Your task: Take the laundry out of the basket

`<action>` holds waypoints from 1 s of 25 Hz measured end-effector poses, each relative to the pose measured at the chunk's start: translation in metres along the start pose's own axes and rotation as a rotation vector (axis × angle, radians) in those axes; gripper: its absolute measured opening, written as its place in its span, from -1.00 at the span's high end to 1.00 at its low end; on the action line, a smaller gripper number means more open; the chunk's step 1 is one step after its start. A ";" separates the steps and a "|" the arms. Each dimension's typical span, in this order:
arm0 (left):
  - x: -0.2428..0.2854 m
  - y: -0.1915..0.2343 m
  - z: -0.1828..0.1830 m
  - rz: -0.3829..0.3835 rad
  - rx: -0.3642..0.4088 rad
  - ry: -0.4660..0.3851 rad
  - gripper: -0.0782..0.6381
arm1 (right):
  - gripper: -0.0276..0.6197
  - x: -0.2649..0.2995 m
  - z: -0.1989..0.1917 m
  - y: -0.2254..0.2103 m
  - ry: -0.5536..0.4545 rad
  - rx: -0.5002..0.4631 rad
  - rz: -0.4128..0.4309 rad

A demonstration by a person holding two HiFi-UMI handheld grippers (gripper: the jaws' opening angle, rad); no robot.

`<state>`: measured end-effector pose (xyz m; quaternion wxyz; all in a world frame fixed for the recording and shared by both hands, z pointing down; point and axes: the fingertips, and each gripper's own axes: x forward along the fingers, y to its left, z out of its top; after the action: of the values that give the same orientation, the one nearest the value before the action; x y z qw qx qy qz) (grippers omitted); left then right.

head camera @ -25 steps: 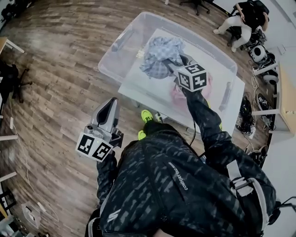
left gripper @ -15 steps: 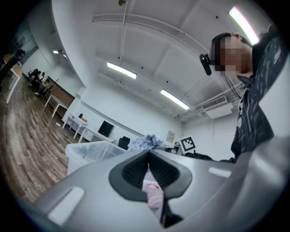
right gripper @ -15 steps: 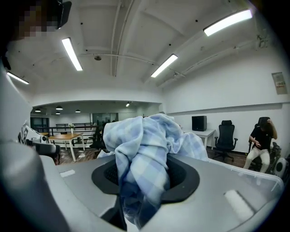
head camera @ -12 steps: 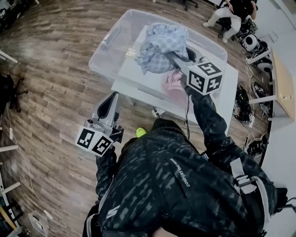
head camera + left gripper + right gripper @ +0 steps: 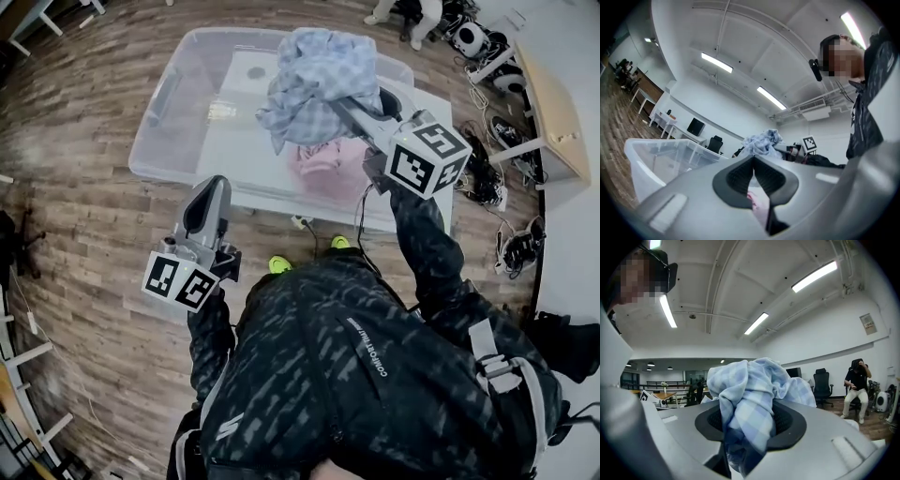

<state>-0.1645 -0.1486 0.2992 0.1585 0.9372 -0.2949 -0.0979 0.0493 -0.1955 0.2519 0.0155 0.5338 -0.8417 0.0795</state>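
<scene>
Right gripper (image 5: 750, 420) is clamping checked cloth (image 5: 317, 73) up above basket (image 5: 161, 105); left gripper (image 5: 753, 161) is hanging closed, empty; pink garment (image 5: 328, 164) is lying near basket.

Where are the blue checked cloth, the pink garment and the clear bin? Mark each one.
Blue checked cloth (image 5: 319, 75): head view, middle of the bunched fabric.
Pink garment (image 5: 323, 167): head view, its middle.
Clear bin (image 5: 155, 131): head view, left wall.
</scene>
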 end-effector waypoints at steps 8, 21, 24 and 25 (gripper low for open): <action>0.038 -0.012 -0.008 -0.086 -0.010 0.043 0.76 | 0.34 -0.046 0.018 -0.037 -0.049 0.005 -0.115; 0.135 -0.104 -0.048 -0.199 -0.009 0.095 0.76 | 0.34 -0.185 0.015 -0.154 -0.095 0.045 -0.311; 0.153 -0.124 -0.058 -0.219 -0.010 0.105 0.76 | 0.34 -0.214 0.010 -0.177 -0.101 0.055 -0.350; 0.160 -0.131 -0.062 -0.226 -0.010 0.108 0.76 | 0.34 -0.224 0.008 -0.185 -0.100 0.058 -0.362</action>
<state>0.0497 -0.1254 0.2956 0.1670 0.9675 -0.1781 -0.0660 0.3128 -0.0727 0.2413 -0.0280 0.6802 -0.7288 0.0730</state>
